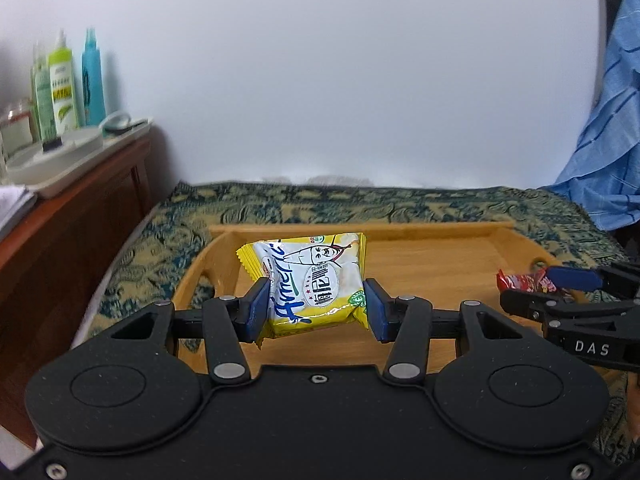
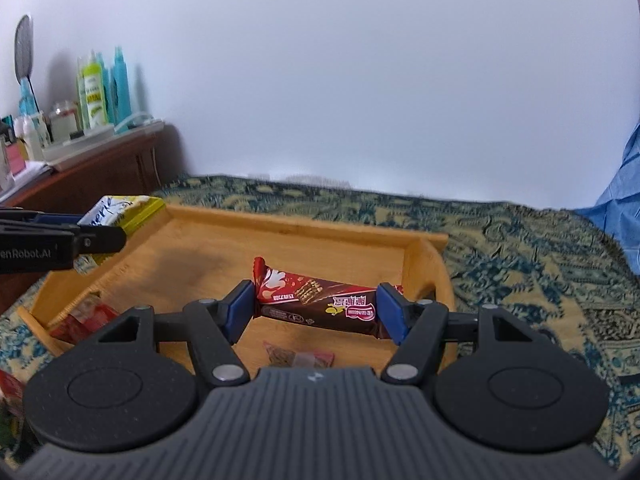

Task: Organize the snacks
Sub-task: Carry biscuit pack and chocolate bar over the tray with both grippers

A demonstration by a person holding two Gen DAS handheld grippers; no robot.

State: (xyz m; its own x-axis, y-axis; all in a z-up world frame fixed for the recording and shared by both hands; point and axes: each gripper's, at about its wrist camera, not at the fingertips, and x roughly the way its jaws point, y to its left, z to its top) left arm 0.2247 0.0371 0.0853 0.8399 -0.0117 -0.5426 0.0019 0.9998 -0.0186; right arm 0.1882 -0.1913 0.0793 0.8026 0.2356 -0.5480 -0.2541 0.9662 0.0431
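My left gripper (image 1: 317, 307) is shut on a yellow and white snack packet (image 1: 308, 280), held above the left part of a wooden tray (image 1: 440, 256). My right gripper (image 2: 316, 312) is shut on a red and brown wafer bar (image 2: 320, 300), gripped by its two ends over the same wooden tray (image 2: 304, 228). In the left wrist view the right gripper (image 1: 560, 292) enters from the right with the red wrapper (image 1: 520, 282) in it. In the right wrist view the left gripper (image 2: 92, 236) enters from the left with the yellow packet (image 2: 120, 210).
The tray lies on a blue and yellow patterned cloth (image 2: 540, 264). A small red packet (image 2: 298, 354) lies on the tray floor below the bar, and another red packet (image 2: 86, 318) lies by the tray's left corner. A wooden cabinet (image 1: 68, 216) with bottles (image 1: 62, 88) stands left. Blue fabric (image 1: 612, 136) hangs right.
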